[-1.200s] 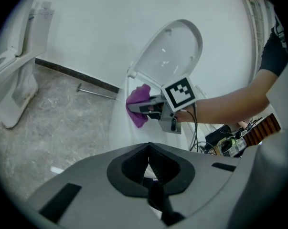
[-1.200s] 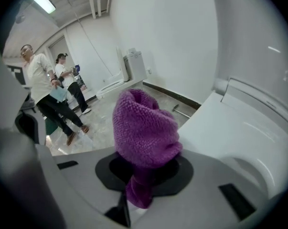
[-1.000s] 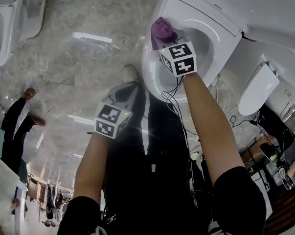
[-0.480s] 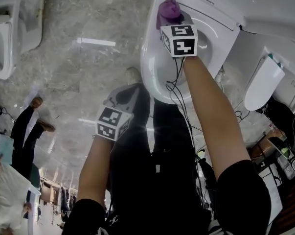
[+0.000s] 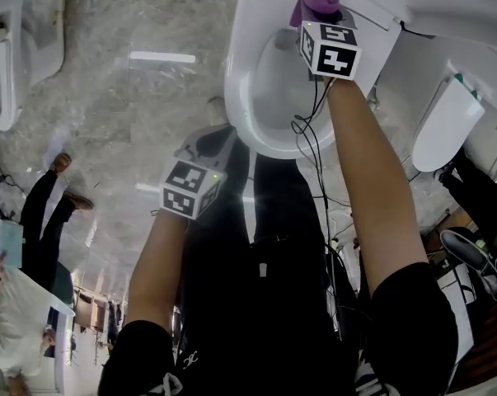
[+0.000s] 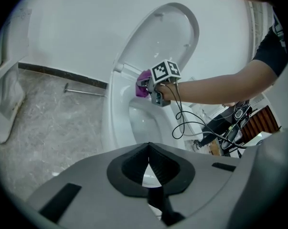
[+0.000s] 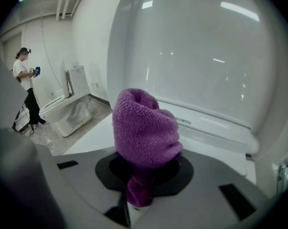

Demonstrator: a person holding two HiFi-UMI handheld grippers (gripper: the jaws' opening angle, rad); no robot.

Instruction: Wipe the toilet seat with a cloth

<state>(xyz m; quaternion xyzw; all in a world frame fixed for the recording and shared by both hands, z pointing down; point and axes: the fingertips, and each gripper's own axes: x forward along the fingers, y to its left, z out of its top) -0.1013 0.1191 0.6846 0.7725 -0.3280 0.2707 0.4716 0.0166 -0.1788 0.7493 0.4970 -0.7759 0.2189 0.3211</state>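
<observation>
Arm (image 5: 359, 163) outstretched, right hand-held gripper (image 7: 140, 194) clamping purple cloth (image 7: 144, 128) at toilet seat (image 5: 246, 81), left hand-held gripper (image 6: 149, 175) closed, empty

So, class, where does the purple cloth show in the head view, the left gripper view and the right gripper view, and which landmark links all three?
Head view: the purple cloth is at the top, right of centre, at the back end of the toilet seat.
Left gripper view: near the centre, a little above the middle, at the seat's hinge end.
Right gripper view: large, in the centre, pinched between the jaws.
Shared landmark: the white toilet seat.
</observation>
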